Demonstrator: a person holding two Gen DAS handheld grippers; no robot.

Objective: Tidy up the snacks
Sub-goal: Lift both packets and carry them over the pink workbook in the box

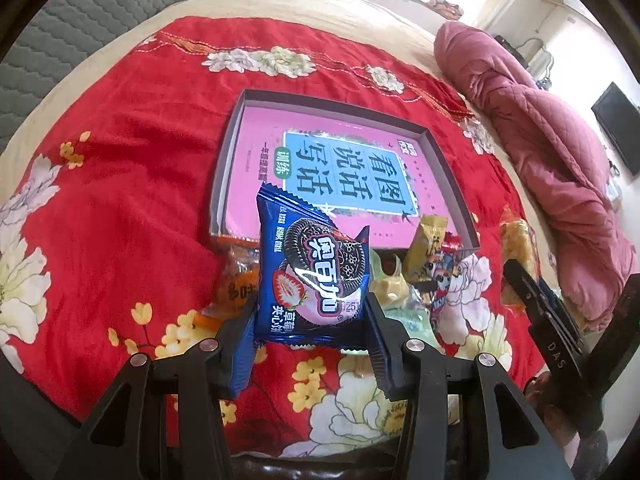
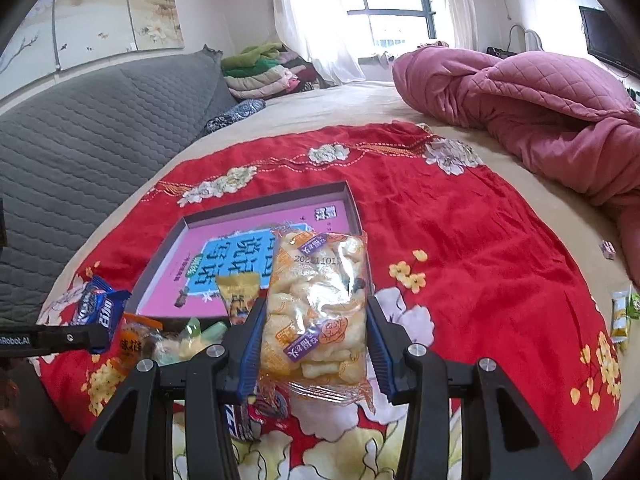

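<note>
My left gripper [image 1: 311, 312] is shut on a blue Oreo-style cookie packet [image 1: 310, 268] and holds it upright above the bed, just in front of the shallow box [image 1: 444, 168] with a pink book inside. My right gripper [image 2: 316, 312] is shut on a clear bag of yellow puffed snacks [image 2: 316, 300], lifted near the box's [image 2: 352, 204] front right corner. A pile of loose snacks [image 1: 424, 276] lies in front of the box; it also shows in the right wrist view [image 2: 172, 340]. The right gripper with its bag shows at the right of the left view [image 1: 520, 264].
A red floral blanket [image 2: 480, 260] covers the bed. A rumpled pink quilt [image 2: 520, 112] lies at the far right. A grey quilted headboard [image 2: 100, 120] is on the left. Two small packets [image 2: 622, 312] lie at the blanket's right edge. A TV [image 2: 608, 36] hangs beyond.
</note>
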